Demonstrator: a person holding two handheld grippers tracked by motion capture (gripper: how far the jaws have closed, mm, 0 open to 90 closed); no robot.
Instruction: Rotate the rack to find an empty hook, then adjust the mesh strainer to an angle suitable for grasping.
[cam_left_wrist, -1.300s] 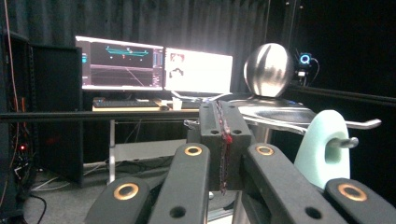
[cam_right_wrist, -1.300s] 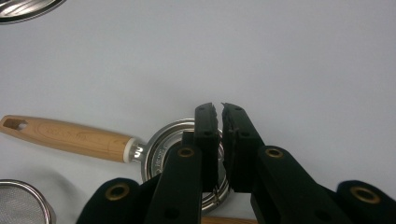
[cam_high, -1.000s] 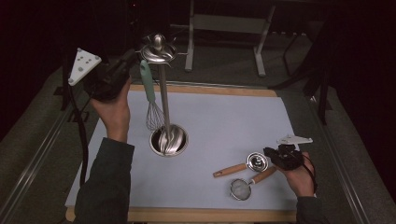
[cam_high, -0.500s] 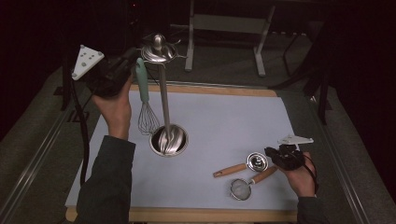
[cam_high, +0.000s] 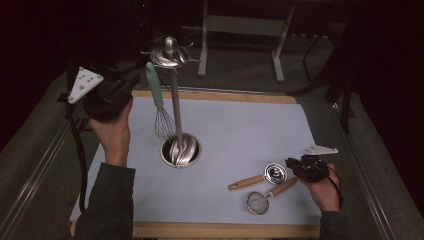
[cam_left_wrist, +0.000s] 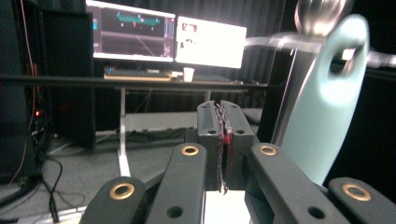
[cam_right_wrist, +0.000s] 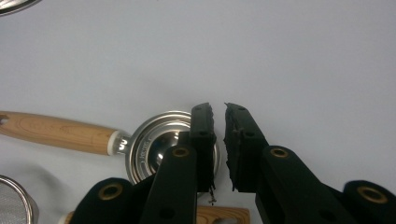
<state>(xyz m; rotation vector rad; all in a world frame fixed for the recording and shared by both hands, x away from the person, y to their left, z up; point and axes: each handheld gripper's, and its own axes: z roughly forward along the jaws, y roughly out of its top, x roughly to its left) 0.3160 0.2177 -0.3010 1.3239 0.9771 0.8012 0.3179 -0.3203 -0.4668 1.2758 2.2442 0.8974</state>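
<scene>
high view: the left gripper (cam_high: 131, 81), jaws pressed together on nothing, has drawn back from the whisk (cam_high: 159, 105), which now hangs on the utensil stand (cam_high: 176, 112). the right gripper (cam_high: 294, 163), jaws narrowly apart, rests by the measuring cup (cam_high: 272, 173).

The stand (cam_high: 172, 65) is shining like smooth silver metal. The whisk (cam_high: 159, 107) is showing a matt mint plastic handle and thin metal wires. The scoop (cam_high: 260, 177) is wearing a smooth wooden handle and a glossy metal cup.
</scene>
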